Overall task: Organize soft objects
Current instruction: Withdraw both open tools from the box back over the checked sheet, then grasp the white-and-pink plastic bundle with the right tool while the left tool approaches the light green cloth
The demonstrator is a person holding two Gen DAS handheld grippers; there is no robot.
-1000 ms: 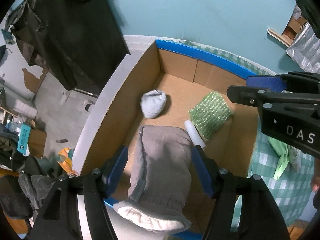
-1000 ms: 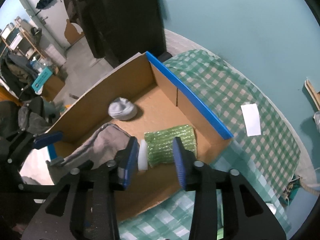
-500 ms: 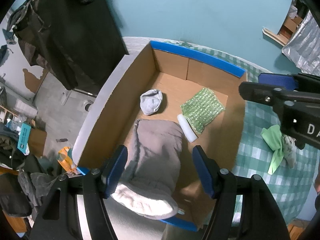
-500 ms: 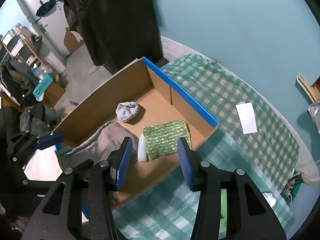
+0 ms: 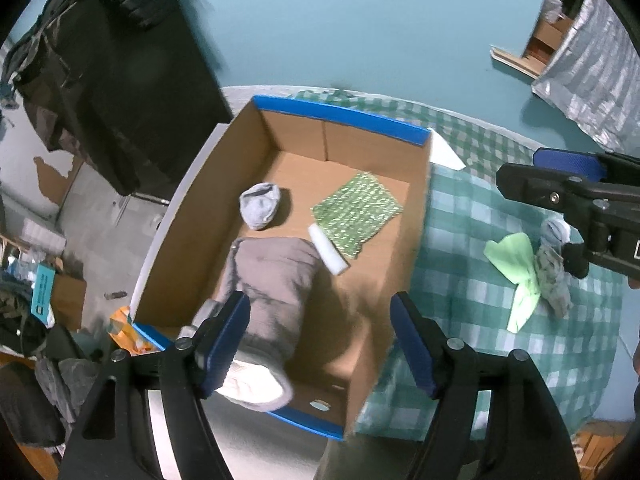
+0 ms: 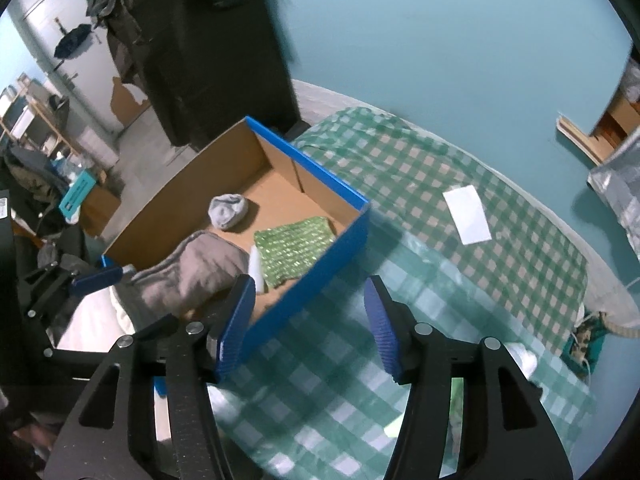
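Left wrist view: the grey fleece item (image 5: 272, 280) is lying in the cardboard box (image 5: 416, 216) beside a balled sock (image 5: 260, 205) and green sponge cloth (image 5: 356, 210), apparently sorted there. Left gripper (image 5: 320, 340) and right gripper (image 6: 310, 320) are both gaping wide, holding nothing; a lime cloth (image 5: 516, 268) is waiting on the checked tablecloth (image 5: 472, 320).

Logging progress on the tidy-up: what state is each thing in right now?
Box: open-topped, on the table.
Grey mitt: in the box, cuff over the near rim.
Rolled sock: in the box.
Green pad: flat in the box.
White tube: lying beside the pad.
Green cloth: still on the table, outside.
Left gripper: open, empty.
Right gripper: open, empty.
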